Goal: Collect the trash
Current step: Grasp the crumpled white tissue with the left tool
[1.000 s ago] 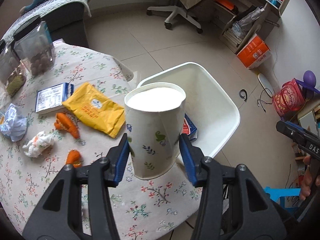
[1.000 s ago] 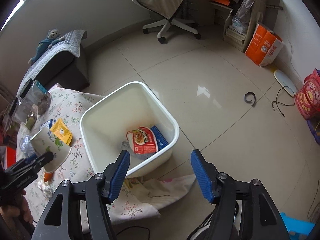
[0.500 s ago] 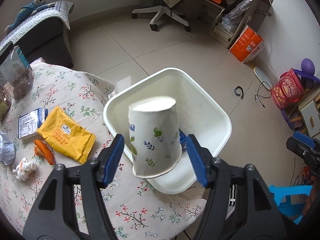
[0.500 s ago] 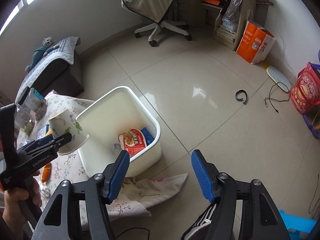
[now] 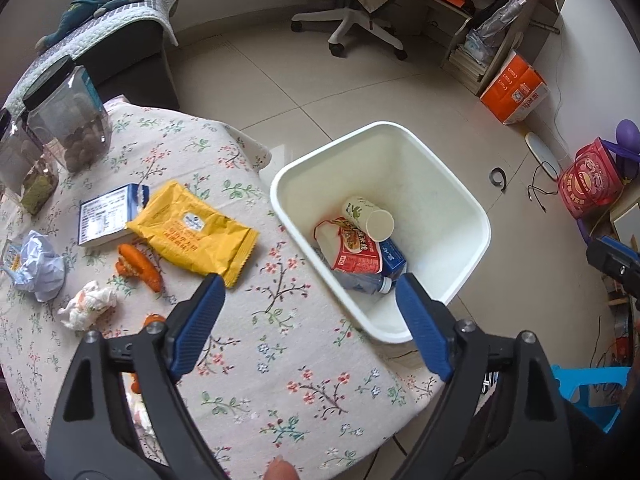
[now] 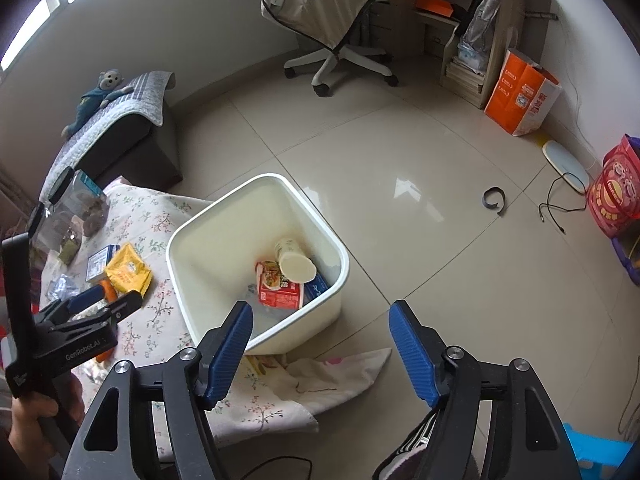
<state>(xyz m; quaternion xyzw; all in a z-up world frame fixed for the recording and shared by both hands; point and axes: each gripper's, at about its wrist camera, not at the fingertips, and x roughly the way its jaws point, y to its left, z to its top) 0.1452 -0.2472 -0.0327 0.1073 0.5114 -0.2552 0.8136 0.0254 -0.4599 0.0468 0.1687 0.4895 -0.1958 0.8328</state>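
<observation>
The paper cup [image 5: 368,218] [image 6: 294,260] lies on its side in the white bin [image 5: 476,220] [image 6: 338,276], on a red packet [image 5: 356,250], a blue carton [image 5: 394,258] and a bottle. My left gripper [image 5: 310,294] hangs over the table edge beside the bin, its jaws opening with nothing between them. On the floral tablecloth [image 5: 280,352] lie a yellow packet [image 5: 196,230], a blue-white box [image 5: 108,214], orange peel [image 5: 138,264] and crumpled tissues [image 5: 86,304]. My right gripper [image 6: 322,318] hovers above the bin's near rim, jaws opening, empty.
Clear jars [image 5: 68,120] stand at the table's back left. On the tiled floor are an office chair [image 6: 340,40], an orange box [image 6: 520,96], a red bag [image 6: 616,192], cables [image 6: 560,208] and a dark bench with a plush toy [image 6: 100,92].
The left gripper carried the cup over the bin and opened; the cup dropped in and lies on its side. The right gripper's jaws widened a little.
</observation>
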